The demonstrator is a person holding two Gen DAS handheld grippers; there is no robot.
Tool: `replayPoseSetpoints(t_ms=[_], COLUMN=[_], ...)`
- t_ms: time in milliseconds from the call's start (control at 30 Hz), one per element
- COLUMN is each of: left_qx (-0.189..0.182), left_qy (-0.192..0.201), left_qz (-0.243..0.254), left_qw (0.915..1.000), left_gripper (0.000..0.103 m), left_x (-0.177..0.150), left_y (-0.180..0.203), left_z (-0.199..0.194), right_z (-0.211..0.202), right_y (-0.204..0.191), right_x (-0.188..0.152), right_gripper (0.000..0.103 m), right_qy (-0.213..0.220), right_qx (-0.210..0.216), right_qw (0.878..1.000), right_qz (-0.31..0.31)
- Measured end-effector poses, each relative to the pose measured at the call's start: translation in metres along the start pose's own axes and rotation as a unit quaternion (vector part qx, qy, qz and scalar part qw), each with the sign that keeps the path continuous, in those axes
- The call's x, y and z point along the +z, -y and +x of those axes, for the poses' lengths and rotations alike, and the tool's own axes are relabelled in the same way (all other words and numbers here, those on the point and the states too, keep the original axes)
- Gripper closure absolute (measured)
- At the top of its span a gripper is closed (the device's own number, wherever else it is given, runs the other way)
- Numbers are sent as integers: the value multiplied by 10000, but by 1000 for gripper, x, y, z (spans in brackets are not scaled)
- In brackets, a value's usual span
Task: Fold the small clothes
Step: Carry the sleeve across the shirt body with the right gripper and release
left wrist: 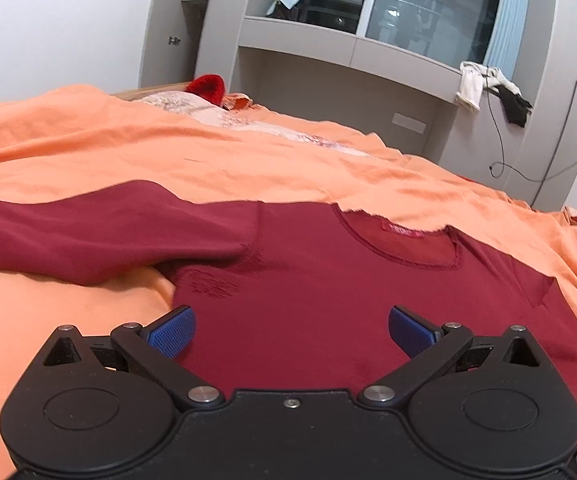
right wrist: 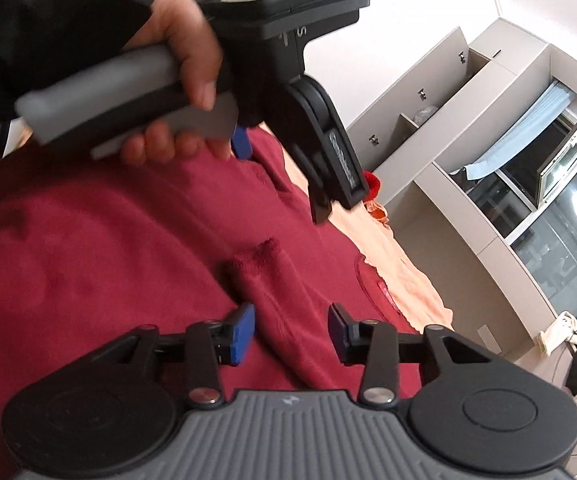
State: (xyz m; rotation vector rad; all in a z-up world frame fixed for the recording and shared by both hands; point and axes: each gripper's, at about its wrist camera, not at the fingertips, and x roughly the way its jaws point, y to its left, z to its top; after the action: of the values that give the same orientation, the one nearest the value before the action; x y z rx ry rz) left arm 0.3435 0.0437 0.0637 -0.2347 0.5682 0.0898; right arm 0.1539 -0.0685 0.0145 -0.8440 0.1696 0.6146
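Nearest in the left wrist view, the left claw (left wrist: 291, 334) stands spread wide, its blue ribbed pads (left wrist: 172, 336) well apart and hovering over the lower body of a dark red long-sleeved knit shirt (left wrist: 328, 288), with nothing between them. The shirt lies flat on the bed, front up, its long axis running from the near edge away toward the far side; the round neckline with a small red label (left wrist: 404, 231) points away, toward the wall. One sleeve (left wrist: 88, 236) stretches out sideways to the left, roughly square to the body.

In the right wrist view, the right claw (right wrist: 291, 332) is partly spread, its pads clear of the fabric; a raised fold of sleeve with its cuff (right wrist: 264, 256) lies on the shirt's body ahead of the gap. That picture is blurred, so whether the pads brush the cloth I cannot tell. Beyond it a person's hand (right wrist: 184, 40) in a dark sleeve grips the grey handle of the other gripper above the shirt.

Under the shirt spreads a rumpled orange bed sheet (left wrist: 88, 152). Farther off lie a pale floral cloth (left wrist: 216, 114) and a bright red knitted item (left wrist: 207, 86). At the far side stands a grey built-in cabinet (left wrist: 300, 36) with open shelves, a dark window (left wrist: 432, 4) with light blue curtains, white and black garments (left wrist: 488, 88) hung on a ledge, and a trailing black cable (left wrist: 500, 152).
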Motion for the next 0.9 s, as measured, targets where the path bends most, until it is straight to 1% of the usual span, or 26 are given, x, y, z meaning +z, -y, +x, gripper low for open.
replayPoseSetpoints(t_ms=[33,67,100,133,233,300,367,433,500,567,600,667,700,767,800,833,900], left_qx=[-43,-78,-111,-144,-224,-286,-357,-441,-524,-588,-584,-487,-420,-331,-304,-288,-280], left_qy=[-29,-47,-62,-75,-130,-183,-289,-392,-449,-453,-462,-517,-533,-480,-449,-428,-420], left_qz=[3,12,26,42,108,171,308,485,719,974,1094,1331,1451,1671,1749,1792,1799], left_qw=[10000,10000,9999,9999,9996,9993,9985,9971,9950,9925,9912,9886,9871,9842,9831,9825,9824], left_gripper=[0,0,0,0,0,0,0,0,0,0,0,0,1,1,0,0,0], left_x=[-1,-1,-2,-2,-5,-7,-12,-17,-24,-30,-33,-41,-45,-51,-53,-55,-56], left_y=[2,4,6,8,12,15,20,26,33,39,43,48,51,55,57,57,57], left_z=[1,1,2,2,3,3,5,6,5,3,2,2,2,1,1,0,0], right_z=[-1,-1,-2,-3,-8,-21,-32,-40,-50,-56,-59,-59,-57,-52,-47,-44,-40], right_y=[-1,0,-4,-1,5,7,19,35,55,72,79,94,101,110,115,117,121], right_x=[-1,-1,0,0,-2,-8,-18,-31,-49,-66,-77,-99,-108,-126,-138,-147,-163], right_gripper=[61,68,93,100,100,97,86,60,56,48,42,40,40,40,41,42,43], right_qy=[15,14,7,0,24,16,-95,-259,-479,-761,-899,-1300,-1493,-1721,-1915,-2032,-2131], right_qx=[35,106,234,318,492,392,189,-84,-458,-902,-1184,-1629,-1727,-1931,-1965,-1911,-1838], right_qw=[10000,9999,9997,9995,9987,9992,9997,9988,9948,9872,9815,9670,9610,9503,9434,9394,9336], right_qz=[16,11,-10,-33,-109,-85,90,396,773,1077,1206,1468,1561,1732,1865,1995,2218])
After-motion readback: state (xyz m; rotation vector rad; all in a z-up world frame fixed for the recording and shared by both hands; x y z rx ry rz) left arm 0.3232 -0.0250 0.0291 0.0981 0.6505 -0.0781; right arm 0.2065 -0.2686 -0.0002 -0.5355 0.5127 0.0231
